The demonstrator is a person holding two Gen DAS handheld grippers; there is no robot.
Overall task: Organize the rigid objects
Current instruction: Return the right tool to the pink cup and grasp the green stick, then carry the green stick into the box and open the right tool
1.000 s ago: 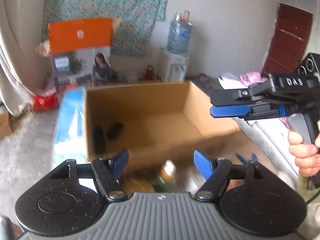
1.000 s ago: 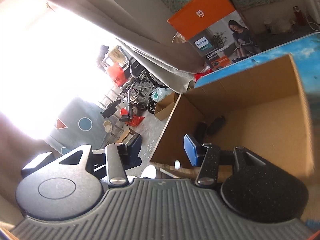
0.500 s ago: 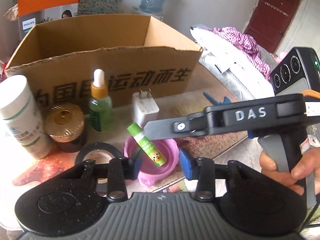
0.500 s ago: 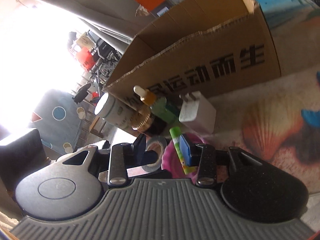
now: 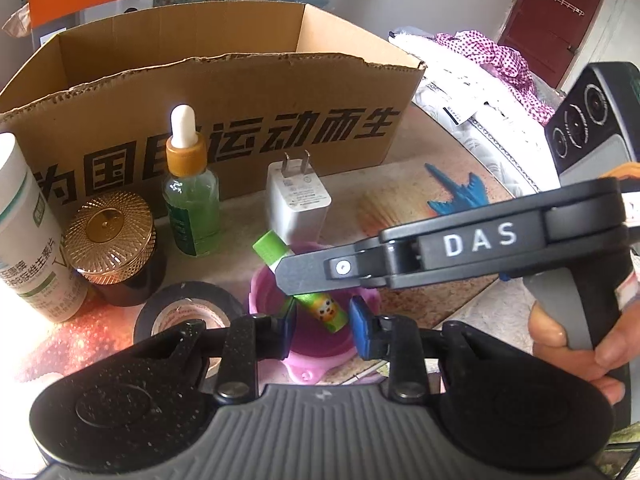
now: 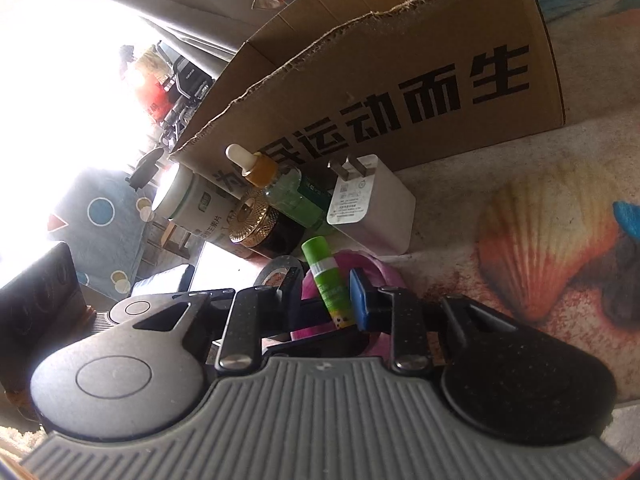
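Since the frames a second before, both wrist views had been swung from the inside of the cardboard box [image 5: 224,92] down to the items ranged in front of its printed wall; over the last half second little more than a slight closing-in was noted.

Green glue stick [image 5: 316,304] was seen leaning in the pink bowl [image 5: 260,296], just in front of the box, its capped end raised over the rim toward the white charger [image 5: 298,196].

Right gripper [image 6: 326,298] was recorded with fingers parted on either side of the stick; blue pad [image 6: 359,300] appeared close against it, but whether contact was made could not be told. In the left view the right gripper [image 5: 288,278] was seen crossing over the bowl, held by the right hand [image 5: 576,344].

Left gripper [image 5: 322,330] was noted spread at the bowl's near side, nothing gripped.

Left of the bowl, along the box front: dropper bottle [image 5: 192,196], gold-lidded jar [image 5: 114,248], white bottle [image 5: 28,236], black tape roll [image 5: 188,314]. All were set on a shell-printed mat [image 6: 536,240].
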